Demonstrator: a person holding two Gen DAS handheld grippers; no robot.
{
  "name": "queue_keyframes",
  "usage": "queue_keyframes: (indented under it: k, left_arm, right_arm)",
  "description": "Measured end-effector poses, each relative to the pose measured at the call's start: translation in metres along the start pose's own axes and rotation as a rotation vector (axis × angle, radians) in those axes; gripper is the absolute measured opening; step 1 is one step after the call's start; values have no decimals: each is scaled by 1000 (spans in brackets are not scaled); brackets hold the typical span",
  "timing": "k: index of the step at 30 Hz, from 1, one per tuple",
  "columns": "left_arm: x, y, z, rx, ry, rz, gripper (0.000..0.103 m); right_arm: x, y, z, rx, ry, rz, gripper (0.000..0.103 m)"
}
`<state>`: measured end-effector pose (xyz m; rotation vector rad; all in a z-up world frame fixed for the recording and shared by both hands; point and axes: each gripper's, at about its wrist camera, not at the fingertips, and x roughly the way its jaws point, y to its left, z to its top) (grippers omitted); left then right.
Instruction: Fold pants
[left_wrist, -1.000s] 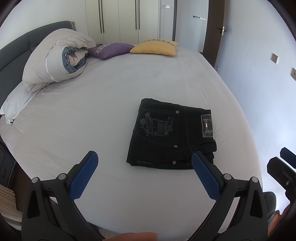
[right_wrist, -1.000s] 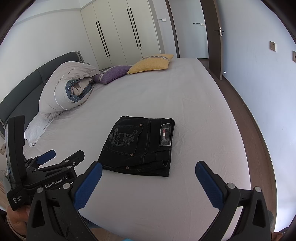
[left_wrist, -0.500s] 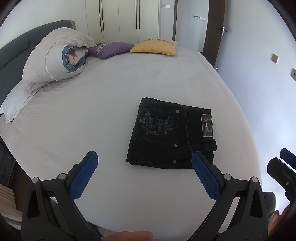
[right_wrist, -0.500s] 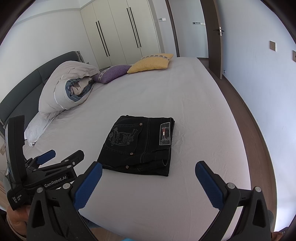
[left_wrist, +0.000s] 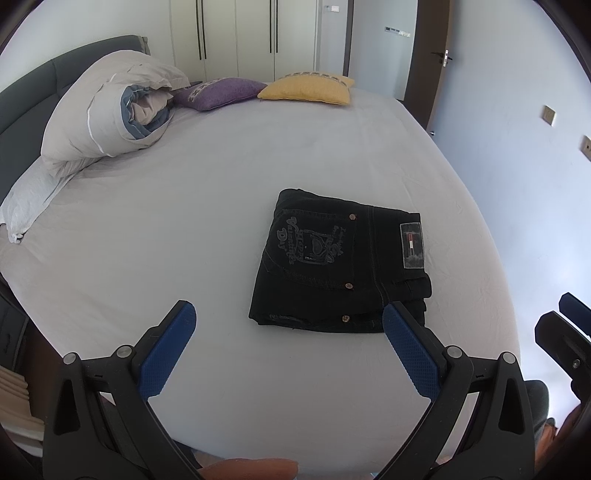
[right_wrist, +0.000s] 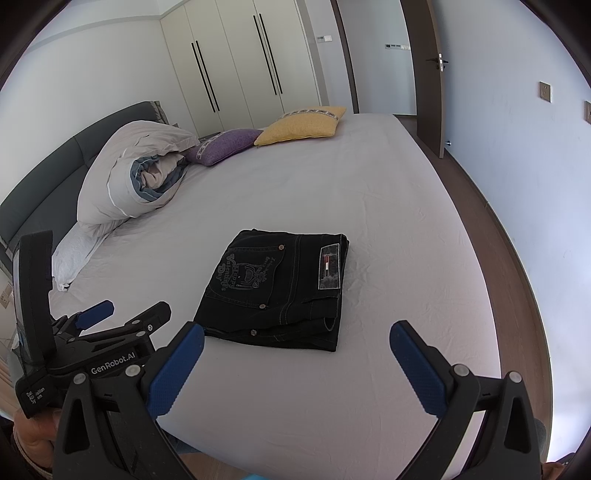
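Observation:
Black denim pants (left_wrist: 341, 267) (right_wrist: 280, 290) lie folded into a compact rectangle on the pale bed sheet, back pocket embroidery and a waistband label facing up. My left gripper (left_wrist: 288, 317) is open, held above the near edge of the bed, short of the pants and empty. My right gripper (right_wrist: 297, 338) is also open and empty, hovering just in front of the folded pants. The left gripper (right_wrist: 122, 314) shows at the lower left of the right wrist view. The tip of the right gripper (left_wrist: 569, 321) shows at the right edge of the left wrist view.
A rolled duvet (left_wrist: 110, 114) and a white pillow (left_wrist: 33, 195) lie at the bed's left side by the grey headboard (left_wrist: 26, 99). Purple (left_wrist: 221, 92) and yellow (left_wrist: 310, 88) cushions sit at the far end. Wardrobe doors (right_wrist: 236, 70) and a door (right_wrist: 428, 74) stand beyond.
Both grippers have drifted back very slightly from the pants; the pants lie unmoved and both jaws stay open.

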<state>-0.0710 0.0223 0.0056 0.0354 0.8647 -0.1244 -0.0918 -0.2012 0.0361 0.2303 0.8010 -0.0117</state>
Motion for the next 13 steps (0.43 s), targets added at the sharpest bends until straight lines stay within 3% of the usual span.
queue_keyframes:
  k: [13]
  left_arm:
    - [1,0,2,16,-6,13,103]
  right_arm:
    - [0,-6,-2,5,6,-1,103]
